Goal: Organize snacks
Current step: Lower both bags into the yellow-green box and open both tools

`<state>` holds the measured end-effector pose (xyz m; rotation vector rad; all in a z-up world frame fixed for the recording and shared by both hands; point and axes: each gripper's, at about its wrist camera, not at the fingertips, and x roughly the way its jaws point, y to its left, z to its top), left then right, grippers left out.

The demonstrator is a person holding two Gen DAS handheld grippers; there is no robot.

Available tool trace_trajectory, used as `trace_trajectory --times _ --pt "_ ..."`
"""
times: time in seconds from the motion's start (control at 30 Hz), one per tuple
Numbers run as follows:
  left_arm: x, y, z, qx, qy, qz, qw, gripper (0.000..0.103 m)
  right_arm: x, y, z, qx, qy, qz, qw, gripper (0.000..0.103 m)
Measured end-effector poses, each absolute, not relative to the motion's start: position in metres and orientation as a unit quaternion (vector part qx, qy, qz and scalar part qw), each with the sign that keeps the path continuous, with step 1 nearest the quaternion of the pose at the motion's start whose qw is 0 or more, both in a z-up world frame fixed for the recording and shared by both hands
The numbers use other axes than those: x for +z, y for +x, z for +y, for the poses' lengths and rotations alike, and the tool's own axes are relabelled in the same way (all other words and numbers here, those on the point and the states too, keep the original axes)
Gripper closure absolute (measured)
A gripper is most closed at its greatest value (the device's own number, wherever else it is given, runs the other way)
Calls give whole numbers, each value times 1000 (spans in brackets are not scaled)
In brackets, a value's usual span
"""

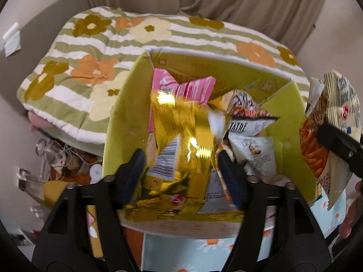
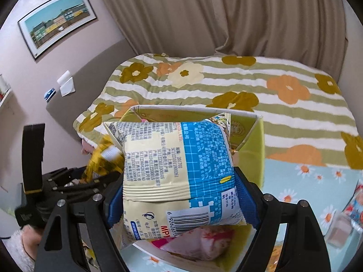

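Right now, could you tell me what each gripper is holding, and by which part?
Left gripper: gold snack bag, by its lower sides. Right gripper: cream-and-blue snack bag, by its side edges.

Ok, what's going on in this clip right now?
A person is sorting snacks with a gripper in each hand. The left gripper is shut on a gold foil packet over the open green box, which already holds several packets. The right gripper is shut on a cream and blue packet above the same box, on a bed with a floral quilt.
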<state>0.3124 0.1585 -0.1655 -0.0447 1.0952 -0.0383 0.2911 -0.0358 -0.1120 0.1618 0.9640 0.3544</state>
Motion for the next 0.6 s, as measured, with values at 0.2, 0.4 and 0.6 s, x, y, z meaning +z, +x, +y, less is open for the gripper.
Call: trace_trajectory --times 0.2,0.4,0.6 --pt "-176 307 159 -27 -3 525 851 0 -122 293 -29 150 79 481 860 21" --pt "-172 292 159 -18 7 523 852 0 -127 300 -21 166 75 490 853 21" --pt "-161 281 163 -1 9 511 859 0 -128 300 -3 191 41 479 856 7"
